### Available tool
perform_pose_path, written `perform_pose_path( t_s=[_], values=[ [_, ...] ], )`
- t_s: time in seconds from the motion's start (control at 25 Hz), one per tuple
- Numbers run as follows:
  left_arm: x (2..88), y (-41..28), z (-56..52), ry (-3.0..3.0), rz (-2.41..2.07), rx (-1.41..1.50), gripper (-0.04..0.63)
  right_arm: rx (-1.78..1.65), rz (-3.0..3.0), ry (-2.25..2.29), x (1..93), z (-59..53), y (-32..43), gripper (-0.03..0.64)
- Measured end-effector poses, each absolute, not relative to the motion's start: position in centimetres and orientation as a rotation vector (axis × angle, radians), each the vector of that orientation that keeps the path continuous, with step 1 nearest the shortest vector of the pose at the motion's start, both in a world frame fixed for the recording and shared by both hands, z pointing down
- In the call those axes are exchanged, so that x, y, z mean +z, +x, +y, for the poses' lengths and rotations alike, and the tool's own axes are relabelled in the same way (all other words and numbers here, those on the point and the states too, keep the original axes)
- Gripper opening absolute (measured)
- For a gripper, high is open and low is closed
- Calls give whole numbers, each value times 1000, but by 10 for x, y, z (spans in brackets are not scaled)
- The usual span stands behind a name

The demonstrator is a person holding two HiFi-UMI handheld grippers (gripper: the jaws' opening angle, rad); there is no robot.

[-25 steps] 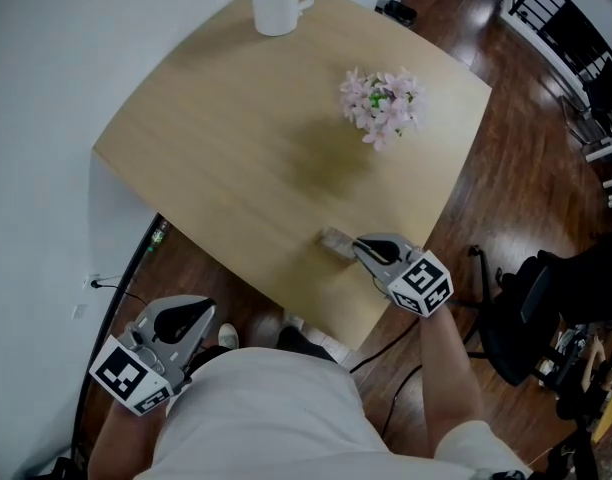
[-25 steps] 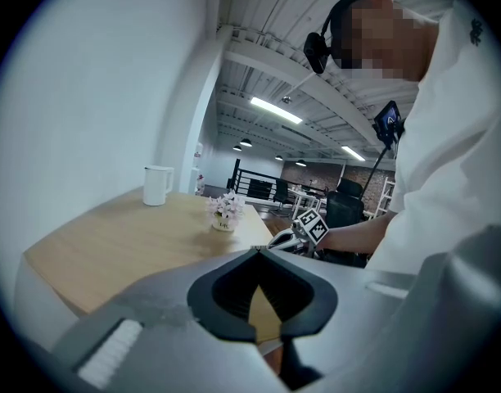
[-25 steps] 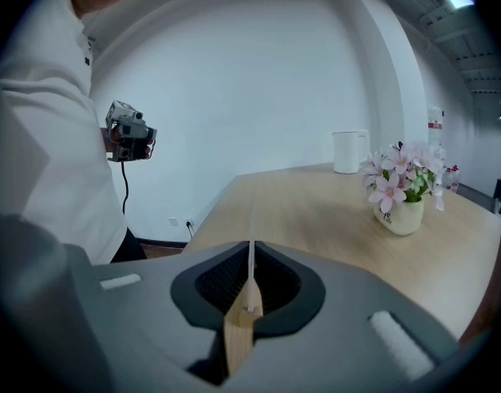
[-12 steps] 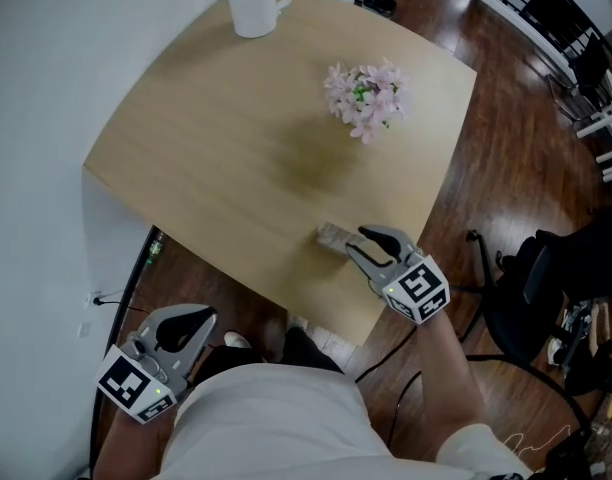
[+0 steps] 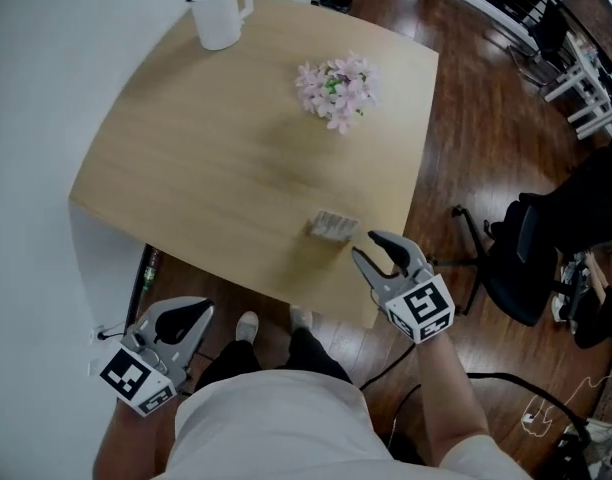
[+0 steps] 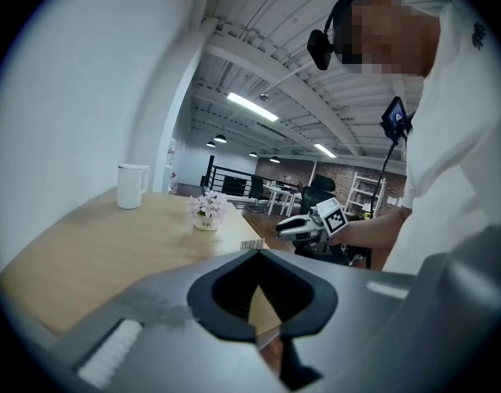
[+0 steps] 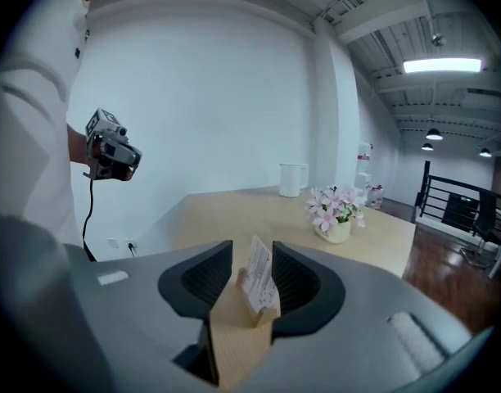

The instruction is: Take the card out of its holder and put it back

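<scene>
A white card stands in a small wooden holder (image 5: 333, 226) near the table's front edge. In the right gripper view the card and holder (image 7: 259, 283) show in the gap between the jaws, which do not touch them. My right gripper (image 5: 366, 245) hangs just off the table's edge, a short way from the holder, and its jaws are opening with nothing held. My left gripper (image 5: 191, 316) is low at the left, below the table's edge and far from the card, its jaw tips meeting on nothing. The left gripper view shows the card (image 6: 252, 243) in the distance.
A light wooden table (image 5: 186, 148) carries a white jug (image 5: 218, 12) at the far corner and a pot of pink flowers (image 5: 334, 88) in the middle. A black office chair (image 5: 526, 268) stands on the dark wood floor at the right. A white wall runs along the left.
My right gripper has let go of the card holder, its jaws have spread, and it has drawn back off the table's edge. The left gripper has hardly moved.
</scene>
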State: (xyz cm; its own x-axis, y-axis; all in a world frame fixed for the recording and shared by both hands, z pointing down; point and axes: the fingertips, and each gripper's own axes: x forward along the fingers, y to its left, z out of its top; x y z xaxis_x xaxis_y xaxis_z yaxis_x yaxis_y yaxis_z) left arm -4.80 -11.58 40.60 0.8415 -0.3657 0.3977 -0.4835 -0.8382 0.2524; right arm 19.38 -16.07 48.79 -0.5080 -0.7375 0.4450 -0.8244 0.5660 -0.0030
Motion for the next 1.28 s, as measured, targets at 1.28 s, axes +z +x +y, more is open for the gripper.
perform_pose_path(
  t_s=[1.28],
  values=[
    [384, -129, 165, 2935, -131, 464, 5, 398, -2100, 1828, 414, 314, 11, 155]
  ],
)
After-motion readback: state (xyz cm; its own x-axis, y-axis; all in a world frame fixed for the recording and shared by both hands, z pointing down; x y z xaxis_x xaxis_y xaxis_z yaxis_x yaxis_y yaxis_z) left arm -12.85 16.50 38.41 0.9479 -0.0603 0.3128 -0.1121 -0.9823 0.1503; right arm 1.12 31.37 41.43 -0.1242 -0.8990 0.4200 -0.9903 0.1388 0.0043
